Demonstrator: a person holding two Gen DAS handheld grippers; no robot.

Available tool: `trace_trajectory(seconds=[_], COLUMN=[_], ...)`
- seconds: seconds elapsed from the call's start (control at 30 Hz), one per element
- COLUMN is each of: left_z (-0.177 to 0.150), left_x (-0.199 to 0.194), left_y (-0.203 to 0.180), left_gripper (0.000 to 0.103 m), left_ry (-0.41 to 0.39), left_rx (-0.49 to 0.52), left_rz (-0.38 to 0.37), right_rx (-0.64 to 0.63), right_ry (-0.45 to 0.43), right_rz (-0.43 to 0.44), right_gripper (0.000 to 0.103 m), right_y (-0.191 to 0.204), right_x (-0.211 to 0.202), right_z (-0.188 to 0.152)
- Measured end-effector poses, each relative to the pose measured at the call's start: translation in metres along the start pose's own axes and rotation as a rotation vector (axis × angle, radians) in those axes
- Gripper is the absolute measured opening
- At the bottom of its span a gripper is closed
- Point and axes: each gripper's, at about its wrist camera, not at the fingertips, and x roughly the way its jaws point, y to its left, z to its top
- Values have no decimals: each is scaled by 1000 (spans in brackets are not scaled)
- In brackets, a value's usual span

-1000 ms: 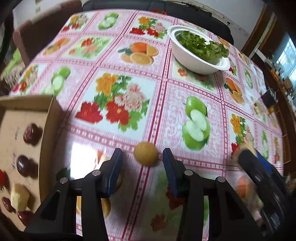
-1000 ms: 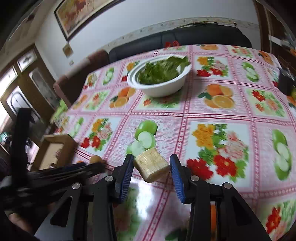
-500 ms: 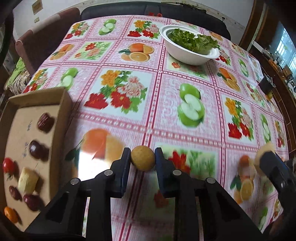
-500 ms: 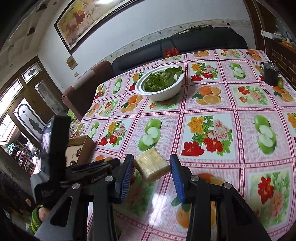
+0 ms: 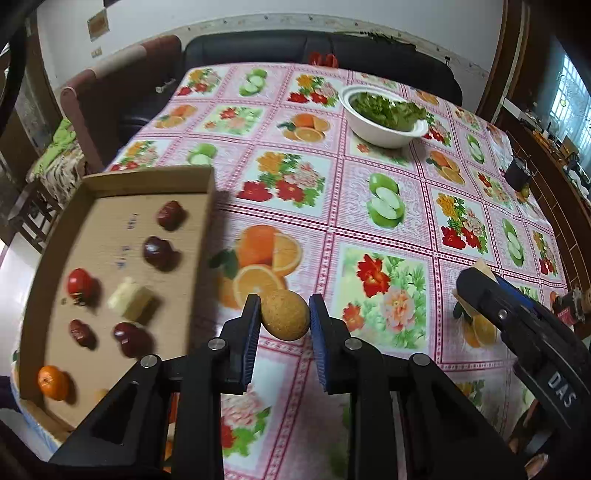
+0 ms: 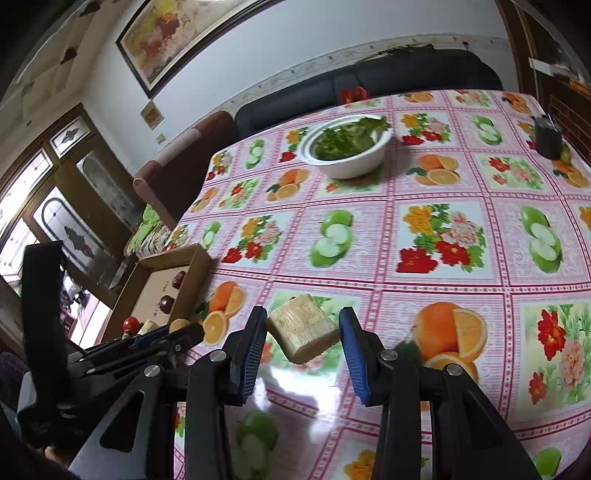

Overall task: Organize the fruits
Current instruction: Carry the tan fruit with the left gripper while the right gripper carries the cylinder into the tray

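Left gripper point(image 5: 284, 319) tilted steeply down, jaws clenched on a ball point(image 5: 285, 314) above the desk point(image 5: 369, 229) beside the box point(image 5: 110, 258); right gripper point(image 6: 303, 338) angled down, grasping a block point(image 6: 303, 339)

A white bowl of green leaves point(image 5: 384, 122) stands far back on the surface point(image 5: 369, 206) under a fruit-and-flower-printed cloth, a dark sofa point(image 6: 406, 79) behind it and a framed painting point(image 6: 177, 33) above.

- Round tan fruit point(image 5: 285, 319), clamped between blue pads, above the tablecloth.
- Pale yellow cut chunk point(image 6: 303, 328), tilted, pinched likewise.
- Cardboard tray point(image 5: 201, 236) holds red dates, tomato, mandarin.
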Motion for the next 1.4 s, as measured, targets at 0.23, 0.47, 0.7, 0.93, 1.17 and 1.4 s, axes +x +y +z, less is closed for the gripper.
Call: trace_trajectory(seconds=[0.23, 0.47, 0.7, 0.93, 1.17, 1.4], left_z=[-8, -15, -17, -14, -14, -11], left_x=[-18, -22, -25, -27, -26, -21], left_y=[27, 52, 76, 104, 137, 165], left_gripper=[24, 24, 24, 24, 24, 24], left_ry=[-26, -28, -30, -35, -25, -16], left_rx=[-36, -69, -105, -144, -193, -231], left_rz=[11, 23, 36, 51, 73, 89], right_rx=[-46, -84, -125, -161, -192, -215], right_ry=[5, 15, 37, 58, 79, 97], right_rz=[24, 48, 68, 88, 114, 132], right_gripper=[41, 41, 41, 41, 41, 41], right_y=[29, 55, 80, 103, 125, 144], right_x=[1, 5, 15, 28, 42, 56], right_z=[-1, -2, -1, 0, 4, 6])
